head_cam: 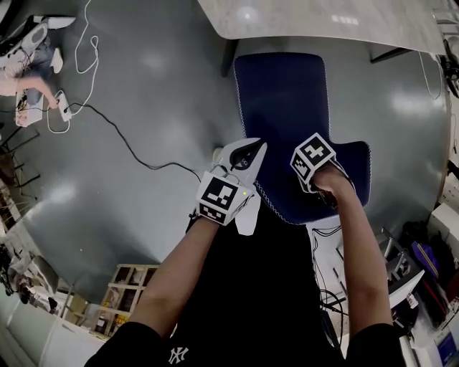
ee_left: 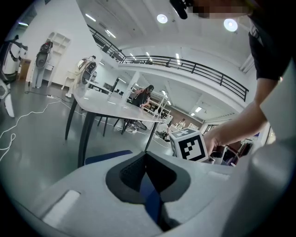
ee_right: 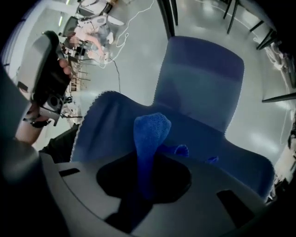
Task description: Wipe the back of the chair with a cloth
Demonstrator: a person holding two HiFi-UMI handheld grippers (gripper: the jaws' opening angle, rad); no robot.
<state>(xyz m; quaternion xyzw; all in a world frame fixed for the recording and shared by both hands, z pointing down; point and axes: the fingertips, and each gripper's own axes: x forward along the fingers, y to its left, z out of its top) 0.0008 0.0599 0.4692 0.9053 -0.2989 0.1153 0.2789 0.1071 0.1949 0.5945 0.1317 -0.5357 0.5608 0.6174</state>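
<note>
A blue chair stands under me in the head view, its seat (head_cam: 281, 93) far and its back (head_cam: 287, 188) near. My right gripper (head_cam: 316, 169) hovers over the back's top edge. In the right gripper view it (ee_right: 150, 155) is shut on a blue cloth (ee_right: 151, 132), whose bunched end sticks up between the jaws in front of the chair back (ee_right: 115, 127) with white stitching. My left gripper (head_cam: 252, 149) sits at the back's left edge. In its own view its jaws (ee_left: 147, 163) meet in a narrow slit with only blue behind.
A pale table (head_cam: 323, 18) stands just beyond the seat, its dark legs (ee_left: 85, 134) showing in the left gripper view. White and black cables (head_cam: 86, 72) cross the grey floor at left. Wooden shelving (head_cam: 129, 287) is lower left, and equipment and bags (head_cam: 423, 265) lie at right.
</note>
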